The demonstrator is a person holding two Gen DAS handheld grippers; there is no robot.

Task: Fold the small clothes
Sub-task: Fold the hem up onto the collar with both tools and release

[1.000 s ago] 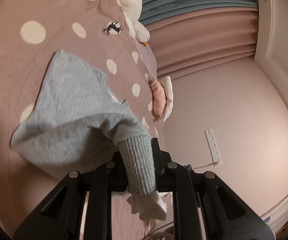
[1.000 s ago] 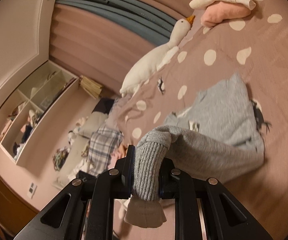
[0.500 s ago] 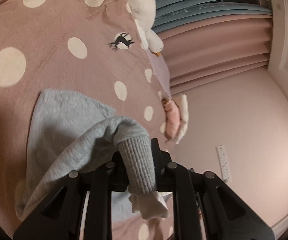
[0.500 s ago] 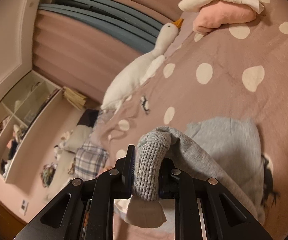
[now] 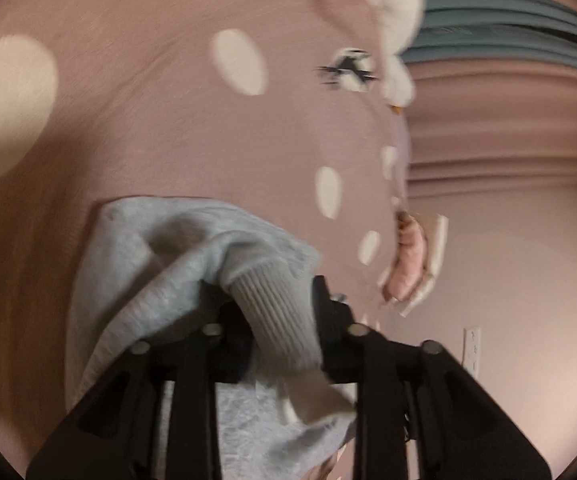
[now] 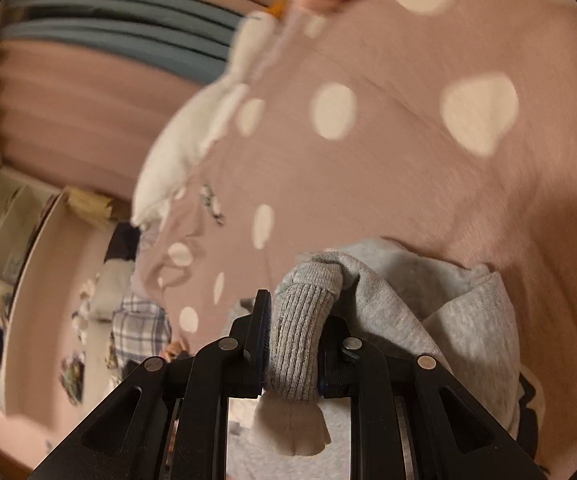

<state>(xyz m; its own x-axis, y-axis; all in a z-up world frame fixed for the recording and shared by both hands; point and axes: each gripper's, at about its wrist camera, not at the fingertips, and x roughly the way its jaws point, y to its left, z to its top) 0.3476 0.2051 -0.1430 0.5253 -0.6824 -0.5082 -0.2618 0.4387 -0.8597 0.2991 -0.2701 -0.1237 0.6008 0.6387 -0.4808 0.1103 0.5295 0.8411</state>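
Left tool (image 5: 276, 320) is being opened, cuff (image 5: 280, 316) released; right tool (image 6: 292, 344) is still clamping its cuff (image 6: 300, 336); fold being laid on the bed (image 5: 168, 120).

Both of my grippers, the left gripper (image 5: 272, 316) and the right gripper (image 6: 294, 338), were black. The garment (image 6: 440, 304) between them was heather grey, its ribbed cuff (image 6: 300, 328) a shade darker, with a white trim (image 6: 288, 428) hanging below the right one. Beyond my fingertips the bedspread (image 5: 148, 128) was dusty pink with cream polka dots and a small black-and-white animal print (image 5: 346, 70). Farther off lay a white plush goose (image 6: 192, 128) with an orange beak, a pale pink folded cloth (image 5: 408, 264), pink curtains (image 5: 500, 120) topped with blue-grey, and a blue-and-white plaid cloth (image 6: 138, 328).
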